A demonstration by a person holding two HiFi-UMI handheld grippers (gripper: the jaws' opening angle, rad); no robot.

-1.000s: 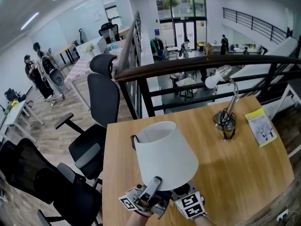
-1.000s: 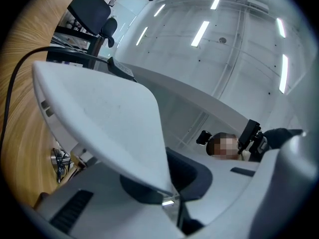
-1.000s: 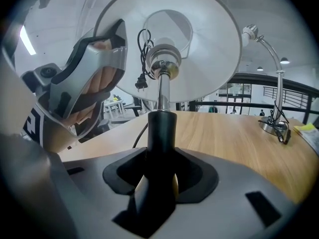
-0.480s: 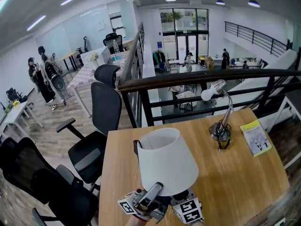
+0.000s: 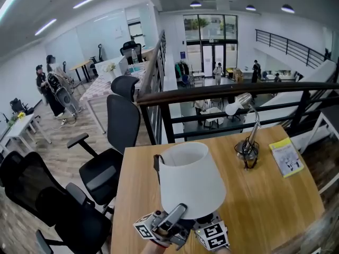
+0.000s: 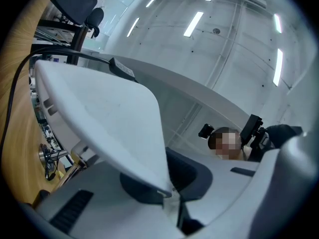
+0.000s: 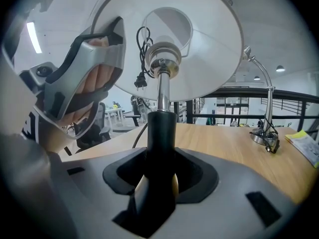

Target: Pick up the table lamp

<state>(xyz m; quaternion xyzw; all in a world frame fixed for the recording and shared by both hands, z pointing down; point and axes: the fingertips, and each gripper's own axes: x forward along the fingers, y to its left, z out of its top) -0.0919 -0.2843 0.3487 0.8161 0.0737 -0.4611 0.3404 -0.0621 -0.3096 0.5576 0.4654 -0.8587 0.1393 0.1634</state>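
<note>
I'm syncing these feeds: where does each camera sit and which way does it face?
Head view: on the person's head, looking steeply down at the table lamp and table; left gripper and right gripper at the bottom.
Left gripper view: on the left gripper, aimed up at the ceiling; jaws pinch the shade's rim.
Right gripper view: on the right gripper, looking under the shade; jaws clamp the black stem.
Shared: head and right gripper views show the silver desk lamp.

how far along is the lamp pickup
Done: the right gripper is shut on the black stem of the table lamp, and the left gripper pinches its white shade at the rim. In hand: the lamp is held over the wooden table. Left: its base is hidden, so lift-off is unconfirmed.
</note>
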